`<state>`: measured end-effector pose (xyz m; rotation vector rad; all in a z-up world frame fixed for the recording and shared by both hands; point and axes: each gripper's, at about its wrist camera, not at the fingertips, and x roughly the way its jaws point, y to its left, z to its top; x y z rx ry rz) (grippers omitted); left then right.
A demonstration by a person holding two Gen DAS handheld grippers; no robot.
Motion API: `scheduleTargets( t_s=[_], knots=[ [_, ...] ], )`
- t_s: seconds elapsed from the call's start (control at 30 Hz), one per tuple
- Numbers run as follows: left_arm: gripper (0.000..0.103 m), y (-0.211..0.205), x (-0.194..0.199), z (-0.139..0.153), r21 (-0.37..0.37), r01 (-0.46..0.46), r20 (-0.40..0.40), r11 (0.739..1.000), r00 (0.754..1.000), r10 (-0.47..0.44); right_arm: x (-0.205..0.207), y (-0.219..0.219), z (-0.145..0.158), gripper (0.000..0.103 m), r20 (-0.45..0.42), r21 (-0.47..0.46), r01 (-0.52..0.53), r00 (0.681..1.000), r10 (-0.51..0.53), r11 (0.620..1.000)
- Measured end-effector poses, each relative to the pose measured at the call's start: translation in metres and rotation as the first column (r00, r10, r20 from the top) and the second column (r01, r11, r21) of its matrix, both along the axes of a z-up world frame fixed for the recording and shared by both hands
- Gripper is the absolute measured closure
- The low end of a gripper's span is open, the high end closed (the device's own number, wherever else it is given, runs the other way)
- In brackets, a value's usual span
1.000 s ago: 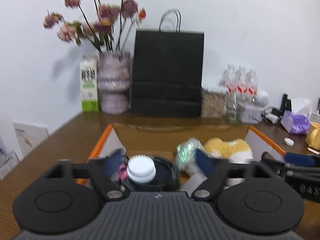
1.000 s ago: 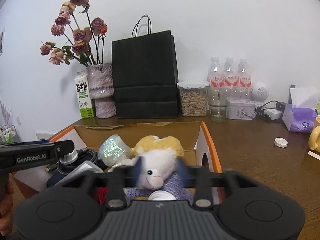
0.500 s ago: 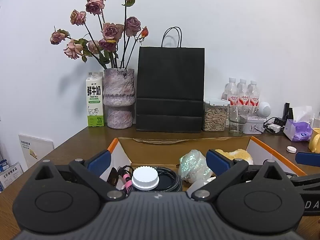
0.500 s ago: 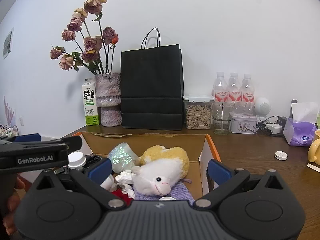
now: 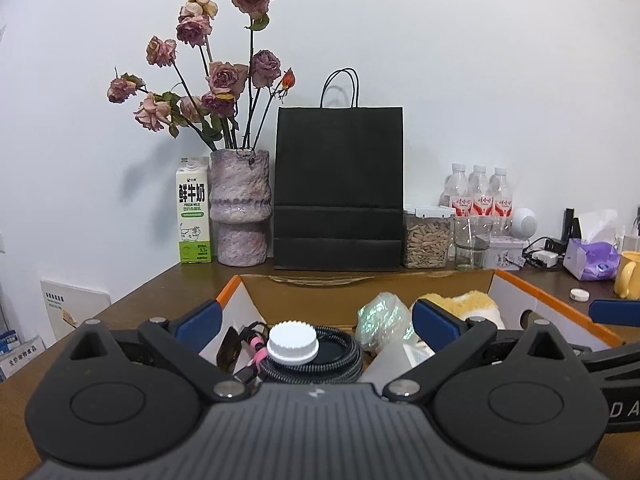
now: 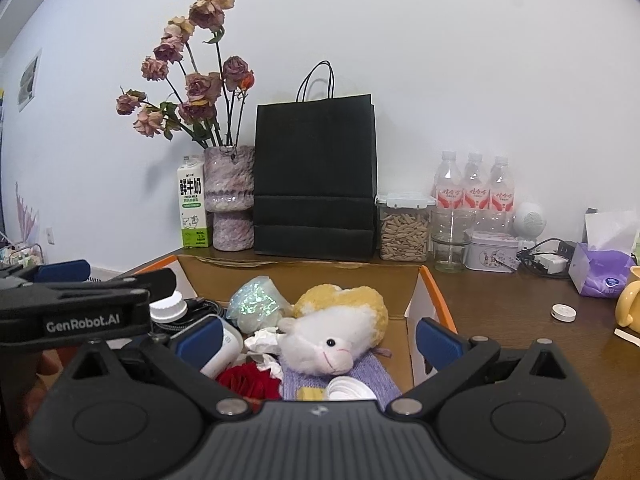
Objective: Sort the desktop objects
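Brown tabletop, cardboard box holding plush lamb: your right claw, just spread and empty, hangs above it, left claw likewise spread over coiled cable; pick-up step, next lower and pinch.

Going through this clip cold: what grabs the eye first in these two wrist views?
The open cardboard box in the foreground, crammed with clutter: a white plush lamb lies on a yellow plush, beside an iridescent wrapped bundle and a white-capped bottle ringed by a coiled cable. Behind it, against the wall, stand a tall black paper bag and a vase of dried roses. Both grippers hang open over the box, holding nothing.
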<state>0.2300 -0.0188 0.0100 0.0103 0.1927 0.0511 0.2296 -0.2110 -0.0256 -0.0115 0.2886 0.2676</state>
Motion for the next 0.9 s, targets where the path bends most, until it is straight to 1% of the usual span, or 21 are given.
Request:
scheduleTargets(
  t_s=[0.13, 0.37, 0.57, 0.73, 0.9],
  knots=[
    [0.000, -0.001, -0.017, -0.006, 0.015, -0.005, 0.008, 1.000, 1.000, 0.005, -0.016, -0.001, -0.004, 0.000, 0.002, -0.006, 0.014, 1.000, -0.014, 1.000],
    [0.000, 0.007, -0.047, -0.006, -0.021, 0.004, -0.050, 1.000, 0.999, -0.005, -0.049, 0.000, -0.004, 0.000, -0.028, -0.005, -0.003, 1.000, 0.003, 1.000],
    [0.000, 0.006, -0.083, -0.004, -0.009, 0.016, -0.077, 1.000, 0.997, -0.017, -0.080, 0.004, -0.003, 0.000, -0.069, -0.011, -0.014, 0.998, 0.013, 1.000],
    [0.000, 0.007, -0.111, -0.006, -0.014, 0.014, -0.132, 1.000, 0.991, -0.016, -0.110, 0.005, 0.000, 0.000, -0.100, -0.026, -0.026, 0.995, 0.024, 0.999],
    [0.000, 0.010, -0.141, -0.006, -0.031, 0.035, -0.197, 0.999, 0.980, -0.040, -0.143, 0.007, 0.006, 0.000, -0.131, -0.050, -0.044, 0.991, 0.037, 0.998]
  ],
)
